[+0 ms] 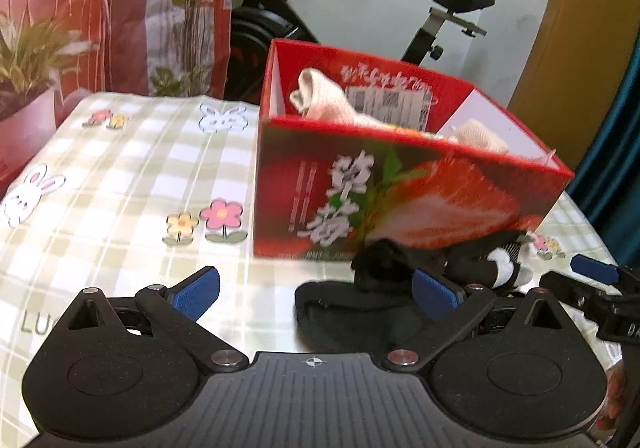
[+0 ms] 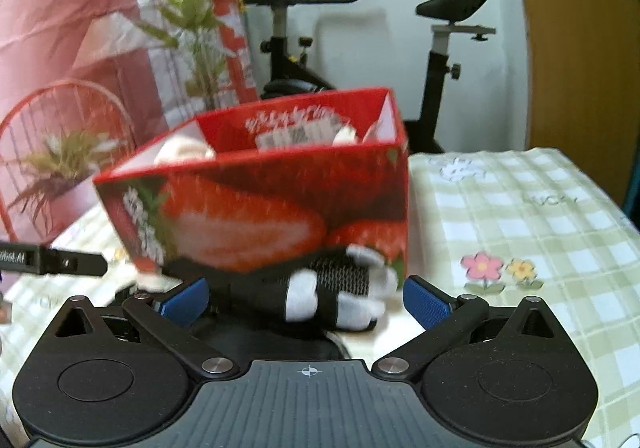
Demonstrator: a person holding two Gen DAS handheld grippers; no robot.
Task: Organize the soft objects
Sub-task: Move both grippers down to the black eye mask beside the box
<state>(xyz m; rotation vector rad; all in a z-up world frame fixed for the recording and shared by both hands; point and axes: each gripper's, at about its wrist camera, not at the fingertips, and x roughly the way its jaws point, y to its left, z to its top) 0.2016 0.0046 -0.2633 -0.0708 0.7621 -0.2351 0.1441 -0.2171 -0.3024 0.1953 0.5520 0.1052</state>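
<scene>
In the left wrist view, the left gripper (image 1: 316,294) has its fingers wide apart before the red box (image 1: 400,199), where pale socks (image 1: 324,99) already lie, and a black sock (image 1: 360,304) rests at the box's foot, probably next to go in. In the right wrist view, the right gripper (image 2: 306,298) also stands open around a black-and-white sock (image 2: 320,288) touching the box front; open tablecloth (image 2: 520,215) right of the box leaves room to lift.

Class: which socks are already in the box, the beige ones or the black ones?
The beige socks lie inside the red box; the black socks lie on the table before it.
</scene>
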